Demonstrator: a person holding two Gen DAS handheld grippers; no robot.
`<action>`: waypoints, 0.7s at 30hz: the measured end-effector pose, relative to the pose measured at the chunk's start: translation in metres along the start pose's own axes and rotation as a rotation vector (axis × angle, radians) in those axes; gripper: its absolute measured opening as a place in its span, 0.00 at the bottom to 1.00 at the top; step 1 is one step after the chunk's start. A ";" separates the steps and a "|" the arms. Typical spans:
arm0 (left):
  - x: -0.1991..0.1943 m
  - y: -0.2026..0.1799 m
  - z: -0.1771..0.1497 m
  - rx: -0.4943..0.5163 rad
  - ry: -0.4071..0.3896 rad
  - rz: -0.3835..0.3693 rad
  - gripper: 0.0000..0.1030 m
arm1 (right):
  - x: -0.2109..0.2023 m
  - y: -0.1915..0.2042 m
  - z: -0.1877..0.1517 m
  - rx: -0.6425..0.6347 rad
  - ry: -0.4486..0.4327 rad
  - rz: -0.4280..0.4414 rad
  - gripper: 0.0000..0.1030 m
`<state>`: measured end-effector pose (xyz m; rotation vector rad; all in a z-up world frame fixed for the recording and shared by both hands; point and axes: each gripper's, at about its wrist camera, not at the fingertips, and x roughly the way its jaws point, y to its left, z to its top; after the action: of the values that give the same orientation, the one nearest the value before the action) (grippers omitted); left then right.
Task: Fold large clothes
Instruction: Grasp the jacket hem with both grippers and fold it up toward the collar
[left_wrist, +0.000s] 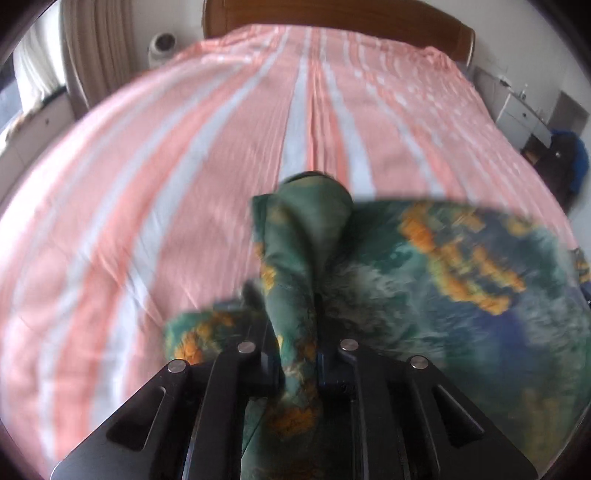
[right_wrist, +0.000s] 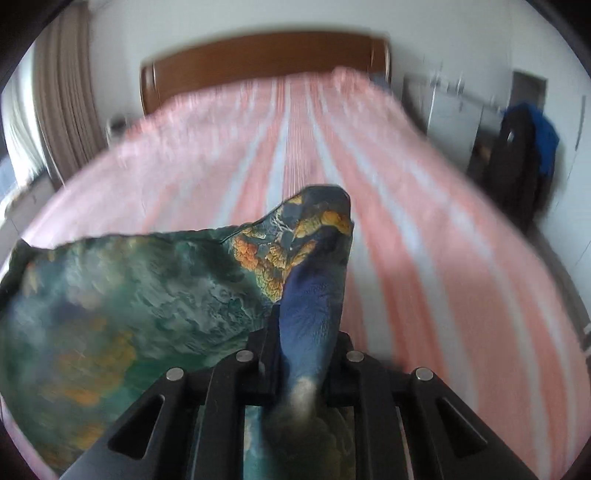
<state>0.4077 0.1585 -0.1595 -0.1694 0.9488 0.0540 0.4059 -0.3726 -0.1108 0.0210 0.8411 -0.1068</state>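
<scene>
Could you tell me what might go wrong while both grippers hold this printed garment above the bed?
The left gripper and right gripper each pinch only a bunched corner of the printed garment, so a corner could slip out. Both views are motion-blurred; a fast swing might land the fabric wrinkled or uneven on the striped bedspread.

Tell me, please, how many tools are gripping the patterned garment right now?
2: the left tool pinches one bunch of the green patterned garment, the right tool another; the cloth hangs between them above the striped bed.
</scene>
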 end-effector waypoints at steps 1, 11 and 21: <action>0.001 0.005 -0.008 -0.017 -0.039 -0.024 0.13 | 0.013 0.002 -0.011 -0.008 0.024 0.006 0.17; -0.002 0.002 -0.008 -0.022 -0.080 -0.006 0.48 | 0.026 -0.020 -0.027 0.108 -0.036 0.103 0.29; -0.115 -0.033 -0.024 0.118 -0.178 -0.016 0.88 | -0.074 -0.028 -0.028 0.122 -0.170 0.111 0.77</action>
<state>0.3258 0.1248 -0.0759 -0.0619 0.7709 -0.0014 0.3332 -0.3923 -0.0733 0.1702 0.6616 -0.0546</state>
